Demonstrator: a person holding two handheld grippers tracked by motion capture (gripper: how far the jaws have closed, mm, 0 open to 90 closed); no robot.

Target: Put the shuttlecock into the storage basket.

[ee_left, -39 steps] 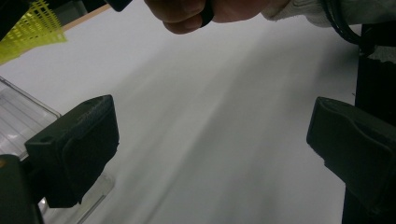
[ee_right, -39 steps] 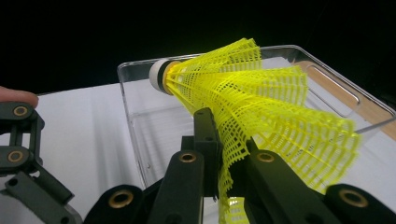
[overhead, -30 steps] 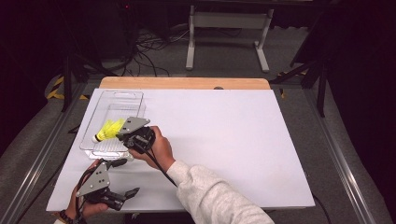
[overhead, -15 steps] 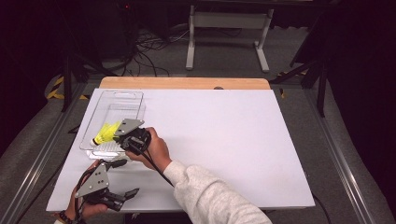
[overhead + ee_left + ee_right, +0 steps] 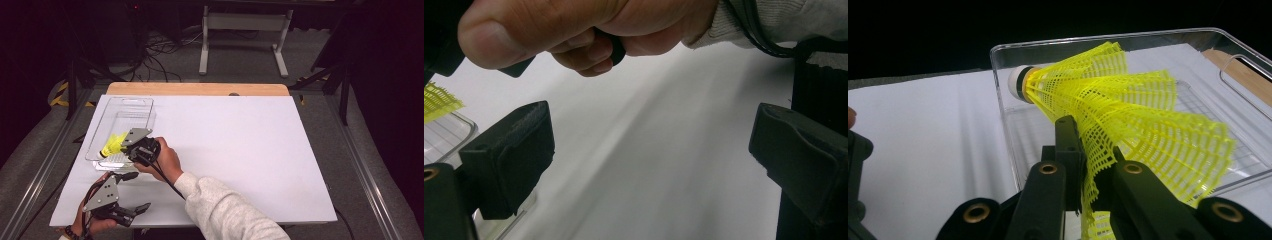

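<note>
A yellow shuttlecock (image 5: pixel 113 145) with a white cork (image 5: pixel 1017 83) is held by its mesh skirt over the near end of a clear plastic tray (image 5: pixel 126 102). My right gripper (image 5: pixel 125 148) is shut on that skirt, and the hand holding it reaches across to the table's left side. In the right gripper view its jaws (image 5: pixel 1088 165) pinch the mesh, with the cork pointing away over the tray's corner (image 5: pixel 998 52). My left gripper (image 5: pixel 131 192) is open near the front left edge. In the left gripper view its pads (image 5: pixel 509 147) stand wide apart over bare white table.
The white tabletop (image 5: pixel 240 150) stretches to the right of the tray. A wooden strip (image 5: pixel 200 89) runs along its far edge. Beyond it are cables and a metal stand (image 5: pixel 245 30) on the dark floor. The right hand (image 5: pixel 574 27) hangs just above the left gripper's pads.
The right gripper and the shuttlecock have drifted slightly left and toward the table's near edge. The left gripper has stayed put.
</note>
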